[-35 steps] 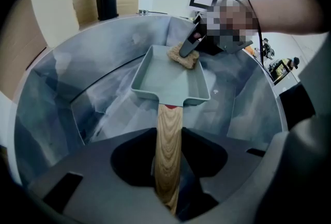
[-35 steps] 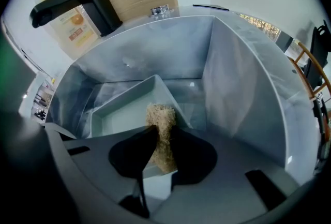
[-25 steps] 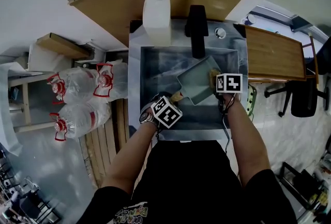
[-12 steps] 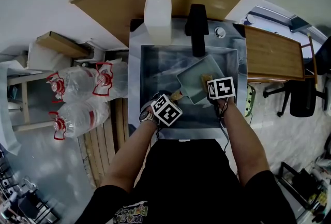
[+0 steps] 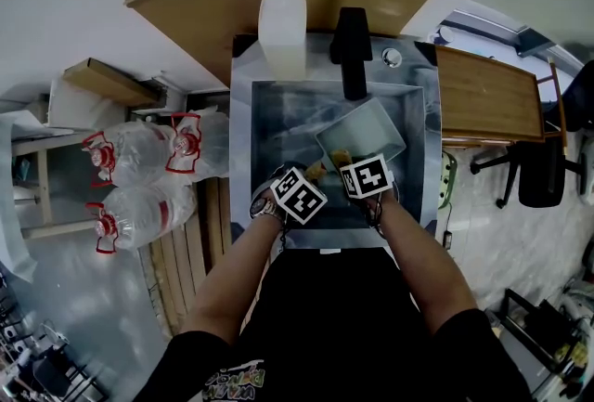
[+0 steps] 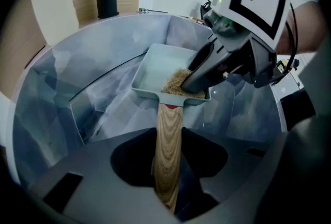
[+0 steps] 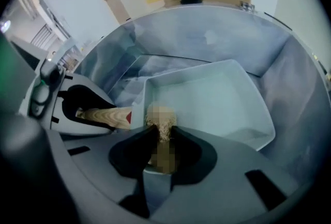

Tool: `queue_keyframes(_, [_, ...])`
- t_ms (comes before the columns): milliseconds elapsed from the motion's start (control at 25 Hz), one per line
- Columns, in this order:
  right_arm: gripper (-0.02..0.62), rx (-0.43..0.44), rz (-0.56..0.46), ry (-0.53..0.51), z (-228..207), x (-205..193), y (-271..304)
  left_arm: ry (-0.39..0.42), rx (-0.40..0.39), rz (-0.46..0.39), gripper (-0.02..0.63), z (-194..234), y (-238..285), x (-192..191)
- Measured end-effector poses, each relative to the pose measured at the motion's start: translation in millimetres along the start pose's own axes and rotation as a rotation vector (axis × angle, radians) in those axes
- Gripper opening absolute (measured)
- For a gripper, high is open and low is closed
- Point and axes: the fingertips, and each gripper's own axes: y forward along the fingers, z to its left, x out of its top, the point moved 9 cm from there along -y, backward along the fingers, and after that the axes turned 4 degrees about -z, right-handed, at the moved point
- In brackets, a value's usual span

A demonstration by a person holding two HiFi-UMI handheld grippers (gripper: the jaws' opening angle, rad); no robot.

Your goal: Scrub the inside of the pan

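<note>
A pale grey square pan (image 5: 364,133) (image 6: 164,70) (image 7: 212,104) with a wooden handle (image 6: 168,150) lies tilted inside the steel sink (image 5: 278,117). My left gripper (image 5: 299,197) (image 6: 168,176) is shut on that handle. My right gripper (image 5: 364,177) (image 7: 161,143) is shut on a tan fibrous scrubber (image 6: 178,82) (image 7: 161,120), which presses on the pan's inner floor at the handle end. The scrubber's near part is blurred in the right gripper view.
A black faucet (image 5: 352,52) and a white jug (image 5: 281,27) stand behind the sink basin. Wooden counter (image 5: 487,94) runs to the right. Water bottles (image 5: 144,177) lie on the floor at the left. The sink walls (image 6: 77,78) close in around the pan.
My right gripper has dragged the scrubber from the pan's far right part toward the handle end, coming close to my left gripper. The left gripper and pan stay nearly still.
</note>
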Motion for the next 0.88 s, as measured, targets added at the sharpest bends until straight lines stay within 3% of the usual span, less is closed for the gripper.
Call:
queue_keyframes(80, [0.097,-0.011,-0.003,-0.033,2,0,0,-0.003,-0.005,0.001,0.153,0,0,-1])
queue_keyframes(560, [0.097,0.02,-0.01,-0.009,-2,1,1,0.005,-0.016,-0.005,0.153,0,-1,-2])
queue_keyframes(880, [0.097,0.009,-0.095,-0.073,-6,19,-8,0.016,-0.014,-0.007,0.153,-1,-1,-2])
